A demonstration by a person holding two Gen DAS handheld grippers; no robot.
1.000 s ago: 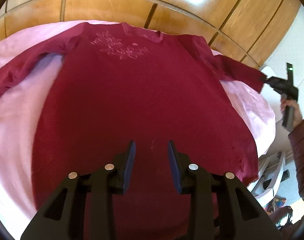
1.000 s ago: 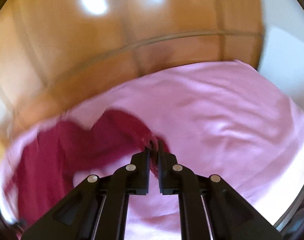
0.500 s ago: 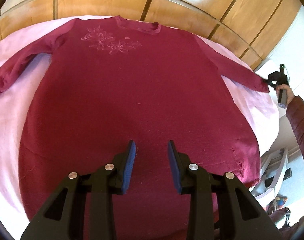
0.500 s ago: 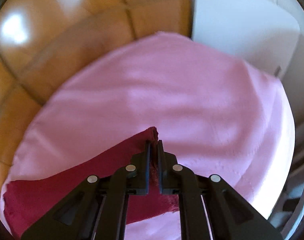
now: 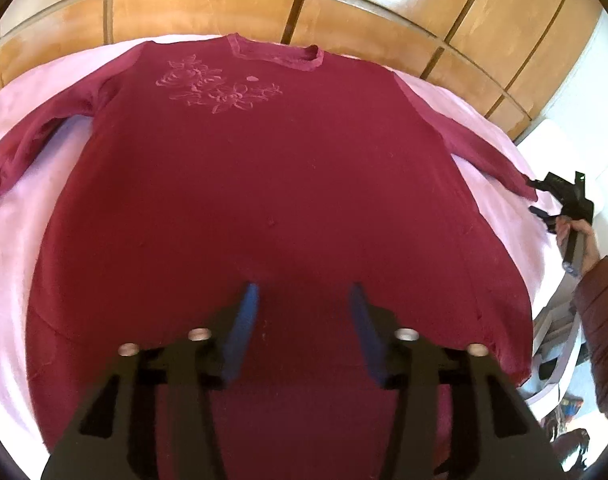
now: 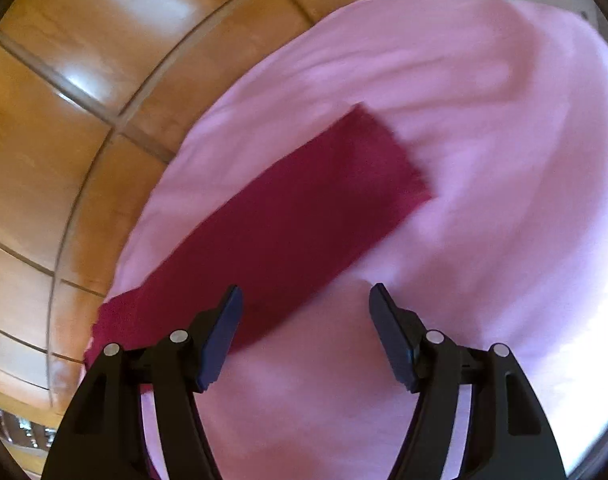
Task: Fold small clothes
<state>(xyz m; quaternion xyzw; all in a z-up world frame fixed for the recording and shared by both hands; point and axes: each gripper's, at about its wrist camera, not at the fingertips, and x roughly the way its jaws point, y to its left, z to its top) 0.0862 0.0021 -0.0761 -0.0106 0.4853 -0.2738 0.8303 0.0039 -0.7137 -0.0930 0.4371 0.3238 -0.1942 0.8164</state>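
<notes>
A dark red long-sleeved shirt (image 5: 272, 184) with pale flower stitching on the chest lies flat, front up, on a pink sheet (image 5: 12, 216). Both sleeves are spread out to the sides. My left gripper (image 5: 302, 292) is open and empty, hovering over the shirt's lower middle. My right gripper (image 6: 305, 294) is open and empty above the sheet, with the right sleeve (image 6: 304, 216) lying flat ahead of it and its cuff further ahead. In the left wrist view the right gripper (image 5: 543, 196) sits just past the cuff at the far right.
A wooden panelled wall (image 5: 224, 4) runs behind the bed. A white surface (image 5: 559, 148) stands beyond the bed's right edge. White furniture and clutter (image 5: 555, 340) sit low at the right.
My right gripper pulled the right sleeve straight out, then opened and let go of the cuff; the sleeve now lies flat. My left gripper has opened wider over the shirt.
</notes>
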